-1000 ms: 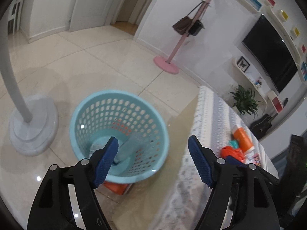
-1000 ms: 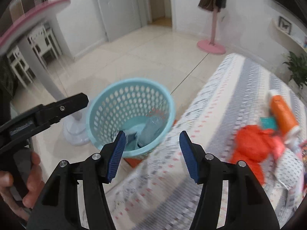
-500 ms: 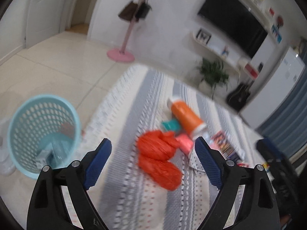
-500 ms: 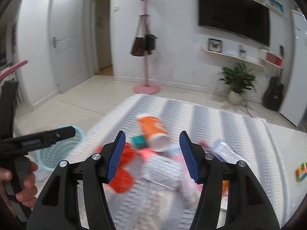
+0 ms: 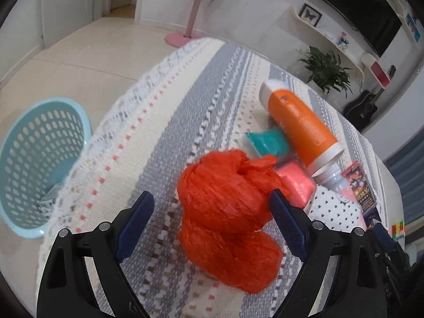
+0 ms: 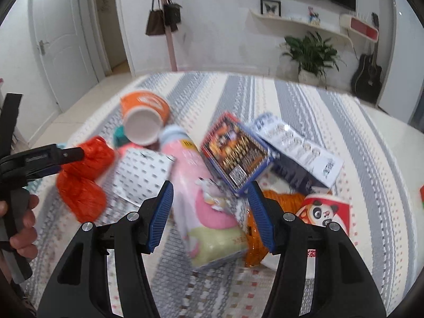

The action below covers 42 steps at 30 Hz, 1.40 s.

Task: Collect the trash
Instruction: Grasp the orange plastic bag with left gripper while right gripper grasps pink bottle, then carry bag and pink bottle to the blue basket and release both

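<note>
Change: both grippers swung from the blue basket [image 5: 39,164] to the bench [image 5: 164,111] | left gripper [image 5: 212,225] just spread wide, nothing grasped, orange bag [image 5: 225,212] at 12 o'clock | right gripper [image 6: 209,212] released over pink bottle [image 6: 201,198] | next pick could start.

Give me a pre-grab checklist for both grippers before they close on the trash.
1. Left gripper jaws, just opened, wide enough for the orange bag: ok.
2. Bag between left jaws: ok; contact: cannot tell.
3. Right gripper open: ok.
4. Pink bottle lined up between right jaws: ok.
5. Bottle free of the box leaning beside it: cannot tell.
6. Blue basket within view for dropping: ok.
</note>
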Each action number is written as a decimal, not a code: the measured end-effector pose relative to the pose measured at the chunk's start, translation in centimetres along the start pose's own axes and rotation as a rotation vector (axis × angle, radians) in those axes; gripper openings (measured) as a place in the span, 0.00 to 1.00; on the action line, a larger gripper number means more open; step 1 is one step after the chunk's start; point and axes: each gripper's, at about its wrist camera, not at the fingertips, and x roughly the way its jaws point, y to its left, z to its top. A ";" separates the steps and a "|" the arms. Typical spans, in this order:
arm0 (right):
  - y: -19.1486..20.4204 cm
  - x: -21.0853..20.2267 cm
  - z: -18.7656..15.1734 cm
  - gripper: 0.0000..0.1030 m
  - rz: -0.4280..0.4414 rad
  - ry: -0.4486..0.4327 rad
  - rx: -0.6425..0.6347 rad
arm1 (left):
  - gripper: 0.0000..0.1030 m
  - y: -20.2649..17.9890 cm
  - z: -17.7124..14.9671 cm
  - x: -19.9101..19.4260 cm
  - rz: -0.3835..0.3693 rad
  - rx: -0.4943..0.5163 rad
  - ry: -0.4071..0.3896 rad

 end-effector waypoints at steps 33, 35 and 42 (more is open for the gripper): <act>3.0 -4.0 -6.2 0.46 0.072 0.235 0.087 | 0.33 0.4 -2.6 -7.3 -0.226 0.130 -0.023; 2.7 -3.4 -5.9 0.47 0.091 0.255 0.113 | 0.33 0.3 -2.9 -7.3 -0.232 0.136 -0.018; 2.9 -1.1 -3.6 0.55 0.100 0.314 0.125 | 0.33 0.8 -3.0 -6.9 -0.246 0.139 -0.005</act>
